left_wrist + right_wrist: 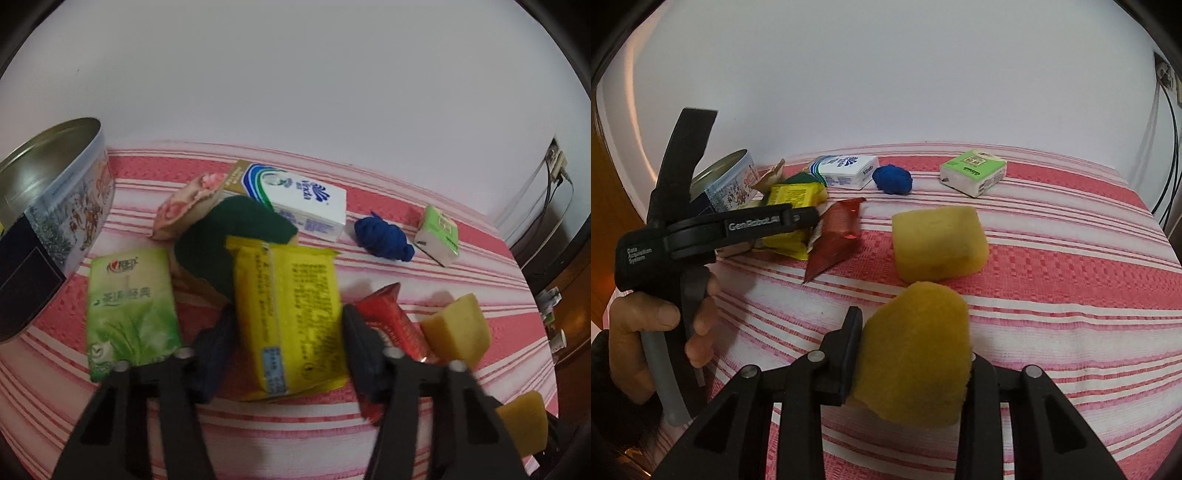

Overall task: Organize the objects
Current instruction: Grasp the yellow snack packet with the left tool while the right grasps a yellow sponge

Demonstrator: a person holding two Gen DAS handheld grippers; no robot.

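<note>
Yellow packet (291,314) lying lengthwise between the jaws of the left gripper (288,325), on the red-and-white striped cloth (266,432). Jaws spread wide, one pad at each long edge of the packet; cannot tell whether pressing on it or only flanking it. Left hand (646,332) wrapped round that gripper's handle, seen from the right wrist.

Right gripper (912,343) pinching a yellow sponge (916,354), jaws squeezed into its sides, sponge raised above the cloth. Ahead of the right jaws, a second yellow sponge (938,243) resting on the cloth, apart from the held one.

Just outside the left gripper's right jaw, a red wrapper (391,321), partly hidden by that jaw. Just outside its left jaw, a green tissue pack (129,306) lying flat. Beyond the jaw tips, a dark green cloth (221,236) tucked under the packet's far end, then a pink patterned pouch (188,205) and a white and blue tissue box (303,203). Farther right of those, a blue bundle (382,236) and a small green and white pack (437,234), apart from each other.

Far left of the left jaws, an open round tin (51,147), lidless, printed outside; only bare shiny metal showing on the visible inner wall, floor of the tin out of sight
</note>
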